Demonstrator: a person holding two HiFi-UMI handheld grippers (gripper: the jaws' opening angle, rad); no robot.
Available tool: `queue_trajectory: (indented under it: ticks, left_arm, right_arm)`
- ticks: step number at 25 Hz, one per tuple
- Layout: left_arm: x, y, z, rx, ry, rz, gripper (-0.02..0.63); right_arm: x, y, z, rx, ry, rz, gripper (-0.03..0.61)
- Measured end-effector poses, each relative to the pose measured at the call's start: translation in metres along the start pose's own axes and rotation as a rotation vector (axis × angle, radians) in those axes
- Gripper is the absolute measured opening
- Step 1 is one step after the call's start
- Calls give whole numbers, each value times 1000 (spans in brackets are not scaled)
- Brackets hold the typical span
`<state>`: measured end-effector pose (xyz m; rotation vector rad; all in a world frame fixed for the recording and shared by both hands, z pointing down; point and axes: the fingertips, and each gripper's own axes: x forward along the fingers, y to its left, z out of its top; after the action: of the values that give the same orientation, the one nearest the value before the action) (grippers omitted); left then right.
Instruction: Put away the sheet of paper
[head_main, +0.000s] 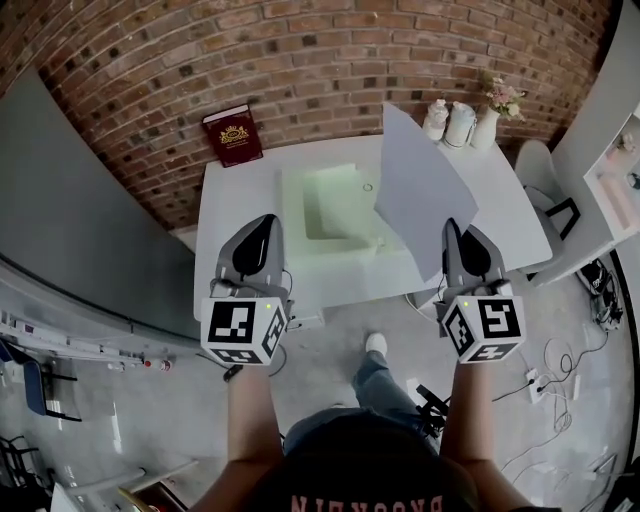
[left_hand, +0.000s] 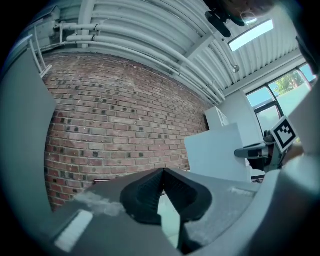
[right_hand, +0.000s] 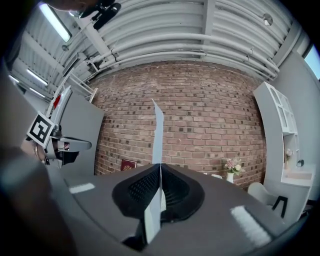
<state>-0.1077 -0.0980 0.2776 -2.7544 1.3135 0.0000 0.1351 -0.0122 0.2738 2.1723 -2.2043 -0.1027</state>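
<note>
Sheet of pale grey paper (right_hand: 158, 135) is pinched by its lower edge between the closed jaws of the right gripper (right_hand: 160, 167), and it is seen edge-on there as a thin strip rising above them. In the head view the sheet (head_main: 425, 190) is held upright in the air over the right half of the white rectangular counter (head_main: 240, 200). The jaws of the left gripper (left_hand: 162, 174) are pressed together at their tips with nothing between them, and this gripper (head_main: 268, 222) is held above the counter's near left edge. A pale green rectangular tray (head_main: 335, 205) is seen lying on the counter between the two grippers. A dark red book (head_main: 233, 135) is propped against the brick wall (head_main: 330, 60) at the far left corner, and white vases (head_main: 460, 123) are grouped at the far right.
</note>
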Motion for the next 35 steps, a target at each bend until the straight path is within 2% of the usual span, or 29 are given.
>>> queue_trajectory:
  ticks: [8,19,26,35]
  left_arm:
    - [82,1,-6,19,21,54,-9]
    - [167,21,-18,-37,43,195,-9]
    - [184,25,-37,-44,89,229,-9]
    - [184,30,-68,-67,169,241,-9]
  right_arm:
    - [84,-52,-12,36,9,83,0]
    - [188,-101,-32,123,53,244,0]
    - [213,-108,-54,182,109,313,0]
    - [216,-95,-96,242,227,376,0]
